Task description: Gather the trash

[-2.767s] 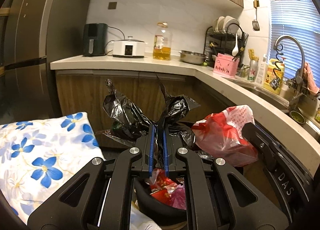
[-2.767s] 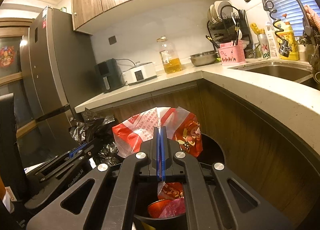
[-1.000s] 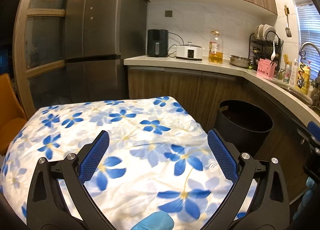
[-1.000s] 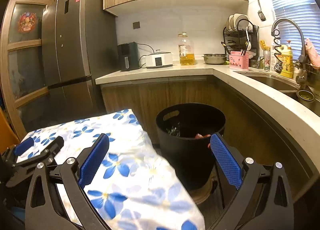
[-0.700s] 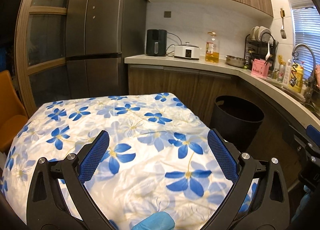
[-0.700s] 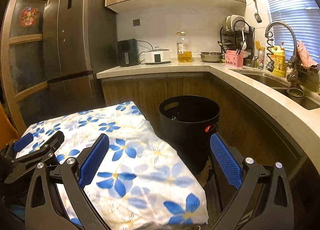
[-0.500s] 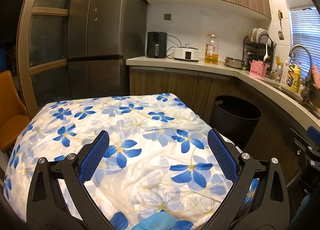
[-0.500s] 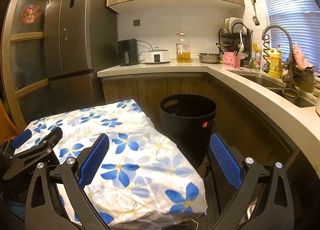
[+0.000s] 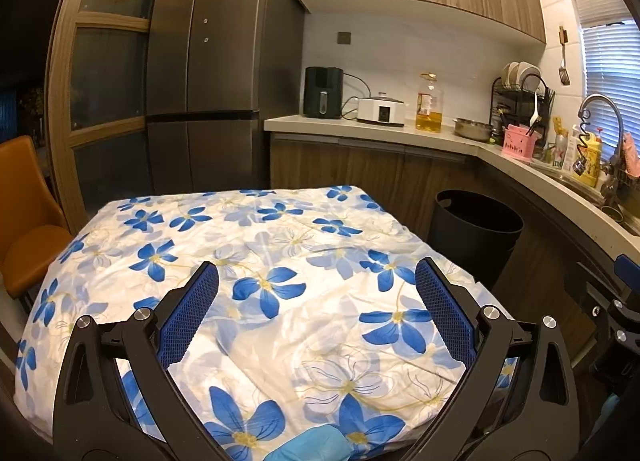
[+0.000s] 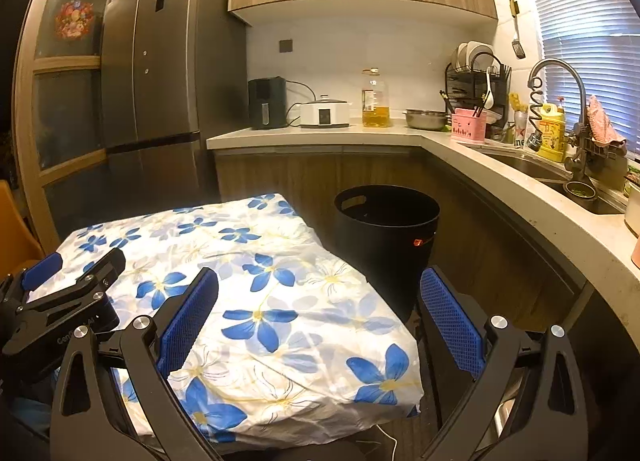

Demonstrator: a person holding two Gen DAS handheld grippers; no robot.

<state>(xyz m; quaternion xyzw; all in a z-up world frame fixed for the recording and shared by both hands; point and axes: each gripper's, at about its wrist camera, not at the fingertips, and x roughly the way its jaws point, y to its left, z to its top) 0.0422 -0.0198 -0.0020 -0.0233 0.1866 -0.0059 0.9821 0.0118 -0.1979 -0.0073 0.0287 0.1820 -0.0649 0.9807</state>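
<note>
Beyond the far right corner of the cloth-covered surface (image 10: 280, 301), the black trash bin (image 10: 386, 237) stood on the floor against the wooden cabinets (image 10: 312, 177), its contents hidden from me, while my left gripper (image 9: 316, 309) and right gripper (image 10: 316, 313) both hung spread wide over the floral cloth, pinching nothing. I judged the risk to be a finger snagging the loose cloth where it drooped over the near edge, or my right gripper knocking the bin's rim on a hasty reach. Room was tight on the right, between the surface's corner, the bin and the curving counter (image 10: 520, 181); the cloth top itself lay open.
</note>
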